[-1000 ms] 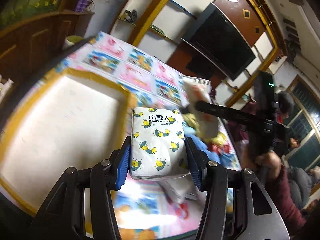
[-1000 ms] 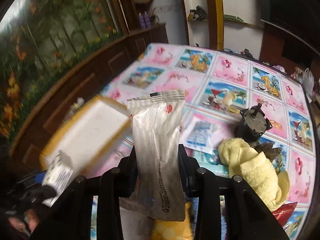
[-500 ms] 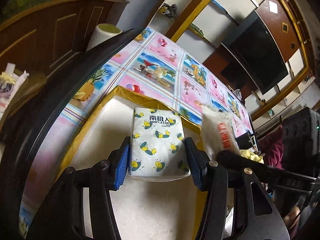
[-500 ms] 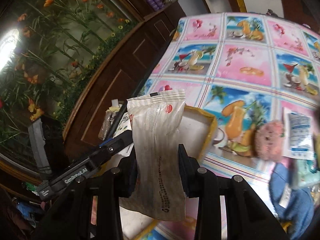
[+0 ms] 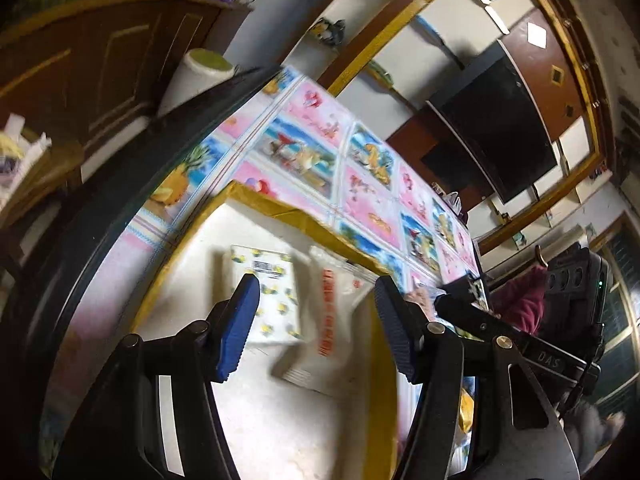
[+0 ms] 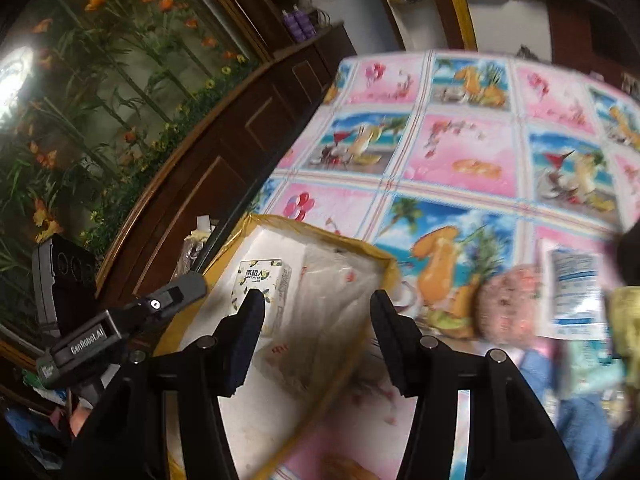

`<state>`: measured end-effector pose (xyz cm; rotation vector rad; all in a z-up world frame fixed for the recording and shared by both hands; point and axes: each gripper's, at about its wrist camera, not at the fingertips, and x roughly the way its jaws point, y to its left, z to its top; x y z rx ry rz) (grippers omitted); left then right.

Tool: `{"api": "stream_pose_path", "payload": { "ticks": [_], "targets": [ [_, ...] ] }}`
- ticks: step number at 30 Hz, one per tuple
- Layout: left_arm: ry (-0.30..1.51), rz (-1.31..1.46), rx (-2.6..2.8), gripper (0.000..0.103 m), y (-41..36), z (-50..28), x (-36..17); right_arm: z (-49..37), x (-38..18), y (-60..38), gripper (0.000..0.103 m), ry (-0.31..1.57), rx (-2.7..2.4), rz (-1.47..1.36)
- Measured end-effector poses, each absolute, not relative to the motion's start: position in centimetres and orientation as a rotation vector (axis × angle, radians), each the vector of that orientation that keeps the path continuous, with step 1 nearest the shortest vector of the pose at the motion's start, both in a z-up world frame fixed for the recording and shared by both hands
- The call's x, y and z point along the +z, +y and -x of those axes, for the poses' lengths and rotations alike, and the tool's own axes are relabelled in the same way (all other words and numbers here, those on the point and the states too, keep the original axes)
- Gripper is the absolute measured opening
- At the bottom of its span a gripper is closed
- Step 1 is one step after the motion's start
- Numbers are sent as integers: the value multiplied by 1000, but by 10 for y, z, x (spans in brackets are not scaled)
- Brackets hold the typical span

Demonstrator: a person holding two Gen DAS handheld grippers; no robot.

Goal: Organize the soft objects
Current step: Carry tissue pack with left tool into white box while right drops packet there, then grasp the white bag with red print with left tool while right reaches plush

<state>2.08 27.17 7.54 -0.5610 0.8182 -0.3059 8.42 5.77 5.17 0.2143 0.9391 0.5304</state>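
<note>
A white foam box with a yellow taped rim (image 5: 280,210) (image 6: 384,258) sits on the patterned tablecloth. Inside it lie a white tissue pack printed with yellow bees (image 5: 272,292) (image 6: 264,280) and, beside it, a clear plastic pouch with red lettering (image 5: 332,320) (image 6: 328,300). My left gripper (image 5: 316,328) hovers over both, its jaws opening, with nothing pressed between the blue pads. My right gripper (image 6: 316,338) hangs above the pouch, jaws also opening and free of it. The left tool's grey body (image 6: 100,332) shows at the left of the right wrist view.
Outside the box on the cloth lie a pink fluffy item (image 6: 508,300), a white and blue packet (image 6: 572,292), a yellow towel (image 6: 624,312) and blue fabric (image 6: 576,420). A dark wooden cabinet (image 6: 224,152) runs along the table's left edge. A person in a dark red top (image 5: 520,304) sits at the right.
Both grippers moved over the foam box and opened. The tissue pack left my left jaws and the pouch left my right jaws; both now lie inside the box.
</note>
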Motion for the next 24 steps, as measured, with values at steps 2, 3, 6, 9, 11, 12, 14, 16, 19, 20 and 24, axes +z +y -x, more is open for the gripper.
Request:
{"api": "stream_pose_path", "payload": {
  "ticks": [2, 3, 6, 9, 11, 12, 14, 16, 19, 20, 24],
  "targets": [
    [786, 513, -339, 59, 255, -3, 94, -71, 63, 37, 56, 901, 520, -201],
    [777, 488, -356, 62, 244, 4, 101, -61, 68, 20, 58, 881, 506, -198],
    [779, 405, -418, 69, 206, 19, 113, -36, 76, -24, 62, 829, 439, -189],
    [820, 340, -465, 69, 166, 23, 112, -17, 74, -60, 62, 804, 353, -155],
    [860, 295, -484, 69, 138, 25, 104, -7, 69, -82, 62, 809, 316, -167],
    [878, 277, -501, 69, 127, 27, 100, -2, 66, -93, 62, 814, 304, -183],
    [910, 234, -560, 69, 103, 33, 90, 7, 60, -111, 62, 820, 295, -218],
    [931, 179, -601, 69, 80, 43, 79, 17, 54, -126, 62, 824, 288, -238],
    [957, 90, -635, 69, 57, 57, 62, 30, 47, -140, 62, 838, 295, -240],
    [959, 66, -651, 69, 51, 60, 57, 34, 45, -142, 62, 841, 300, -238],
    [913, -94, -683, 69, 31, 79, 45, 47, 40, -148, 62, 843, 321, -223]
  ]
}}
